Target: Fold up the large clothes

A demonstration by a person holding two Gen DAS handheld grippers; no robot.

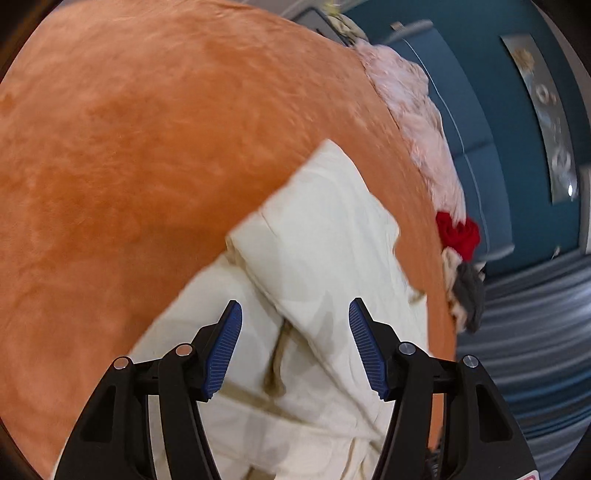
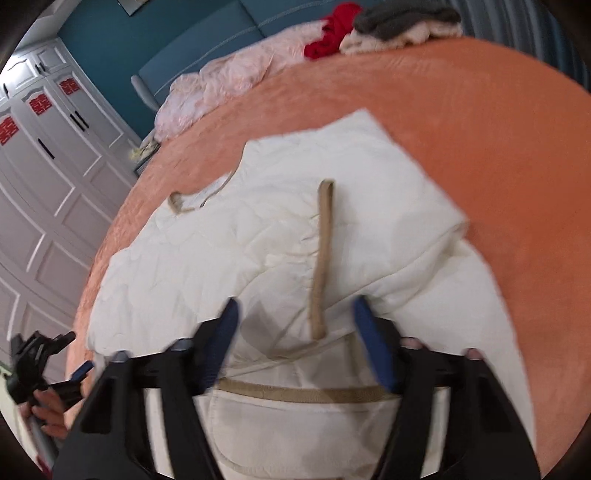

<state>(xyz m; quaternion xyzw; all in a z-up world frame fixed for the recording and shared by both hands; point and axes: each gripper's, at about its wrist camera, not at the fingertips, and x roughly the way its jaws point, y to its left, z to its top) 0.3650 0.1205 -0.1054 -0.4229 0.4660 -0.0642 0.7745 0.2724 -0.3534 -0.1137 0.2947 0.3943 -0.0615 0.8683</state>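
So right now I've got the cream quilted jacket (image 2: 280, 236) spread across the orange bed cover (image 2: 498, 155), partly folded, with one tan strap (image 2: 322, 258) lying straight up the middle of it and tan trim along the edge nearest me. My right gripper (image 2: 293, 343) hangs over that near edge with its jaws apart and nothing pinched between the blue pads, just cloth underneath. My left gripper (image 1: 295, 347) is released too, jaws spread above a fold of the same jacket (image 1: 325, 229), not touching it as far as I can tell. In the right wrist view I can also spot the left gripper off at the lower left, held in a hand (image 2: 48, 410). Along the far side of the bed there's a pink blanket (image 2: 218, 85), something red (image 2: 332, 29) and a grey and cream pile (image 2: 402, 22). White wardrobe (image 2: 44, 155) stands on the left.
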